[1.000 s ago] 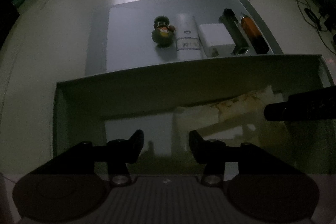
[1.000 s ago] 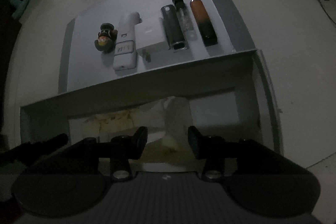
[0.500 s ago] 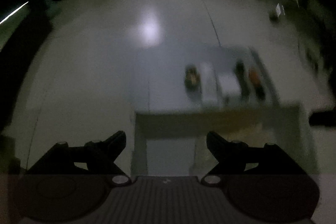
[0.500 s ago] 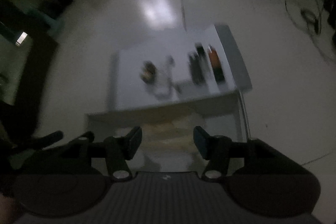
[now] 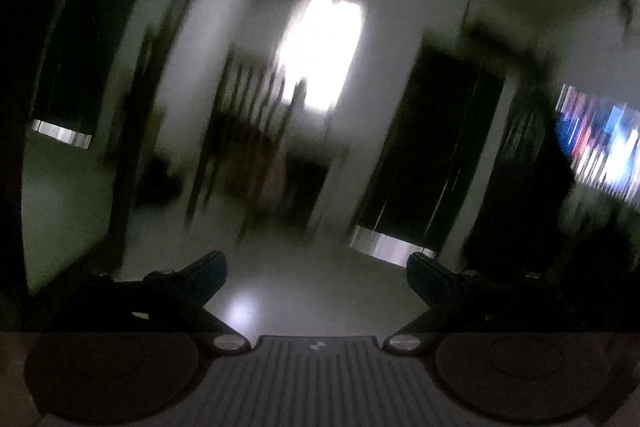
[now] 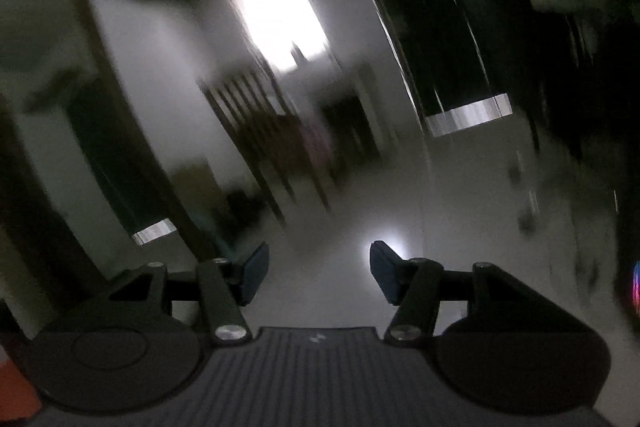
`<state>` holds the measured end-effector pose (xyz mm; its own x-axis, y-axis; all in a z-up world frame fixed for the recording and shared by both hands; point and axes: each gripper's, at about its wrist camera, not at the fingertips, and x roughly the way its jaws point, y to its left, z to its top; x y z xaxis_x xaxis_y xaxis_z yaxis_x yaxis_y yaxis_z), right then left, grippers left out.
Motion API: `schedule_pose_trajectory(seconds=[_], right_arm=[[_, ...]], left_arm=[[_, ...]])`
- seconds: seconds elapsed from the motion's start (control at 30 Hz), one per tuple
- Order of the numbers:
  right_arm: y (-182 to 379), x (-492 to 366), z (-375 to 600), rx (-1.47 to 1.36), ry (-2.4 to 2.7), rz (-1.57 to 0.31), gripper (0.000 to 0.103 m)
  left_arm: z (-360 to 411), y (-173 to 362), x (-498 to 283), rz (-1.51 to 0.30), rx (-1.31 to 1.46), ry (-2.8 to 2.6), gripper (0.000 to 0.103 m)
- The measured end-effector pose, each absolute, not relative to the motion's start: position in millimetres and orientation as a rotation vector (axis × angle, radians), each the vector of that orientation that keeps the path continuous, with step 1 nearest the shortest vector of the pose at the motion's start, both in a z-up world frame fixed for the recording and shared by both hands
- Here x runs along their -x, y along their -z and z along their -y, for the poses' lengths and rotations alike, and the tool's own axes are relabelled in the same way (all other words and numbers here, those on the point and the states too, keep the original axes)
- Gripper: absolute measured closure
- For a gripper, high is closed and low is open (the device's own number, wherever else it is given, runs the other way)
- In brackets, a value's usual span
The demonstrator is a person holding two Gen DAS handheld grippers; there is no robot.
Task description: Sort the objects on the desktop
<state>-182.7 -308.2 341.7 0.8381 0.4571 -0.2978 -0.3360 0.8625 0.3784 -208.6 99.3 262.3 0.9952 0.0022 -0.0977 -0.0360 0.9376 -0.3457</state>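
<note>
Motion blur is spread across the left wrist view, where the left gripper (image 5: 316, 273) is seen with its matte black jaws spread very wide and nothing between them; they have just been opening. A ribbed grey body and two round black housings fill the lower edge. Beyond them a glossy pale floor (image 5: 312, 283) carries a small glint of reflected light, a bright window (image 5: 320, 51) is smeared above, dark slatted furniture (image 5: 248, 131) stands below it, and a tall black doorway (image 5: 432, 155) is set to the right. Coloured streaks (image 5: 600, 143) are visible at the far right.

Blur also marks the right wrist view. The right gripper (image 6: 318, 273) is held part open, its bluish flat pads empty, the jaws having just been opening too. The same bright window (image 6: 280, 11) is tilted overhead, with slatted furniture (image 6: 256, 123) beneath, a black panel with a shiny lower band (image 6: 468, 115) to the right, and a wood-toned frame (image 6: 92, 39) curving at the left.

Desktop objects to be sorted are shown in neither view; their position cannot be told.
</note>
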Motion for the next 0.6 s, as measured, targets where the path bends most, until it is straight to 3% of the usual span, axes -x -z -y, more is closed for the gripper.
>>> schedule_pose_trajectory(seconds=[0.07, 0.17, 0.3, 0.6], right_arm=[[-424.2, 224.0, 326.7, -0.305, -0.437, -0.268, 0.037], [-536.9, 290.9, 354.9, -0.27, -0.429, -0.095, 0.021], [-664.3, 373.2, 389.9, -0.237, -0.42, 0.027, 0.019], [-821.2, 483.7, 430.9, -0.201, -0.323, 0.141, 0.015]], left_arm=[[-115.1, -340.2, 255.0, 0.032, 0.348, -0.013, 0.006], [-137.4, -461.4, 329.0, 0.215, 0.319, -0.009, 0.0], [-155.2, -596.0, 418.2, 0.368, 0.253, -0.03, 0.0], [-173.1, -728.1, 487.3, 0.269, 0.303, -0.096, 0.0]])
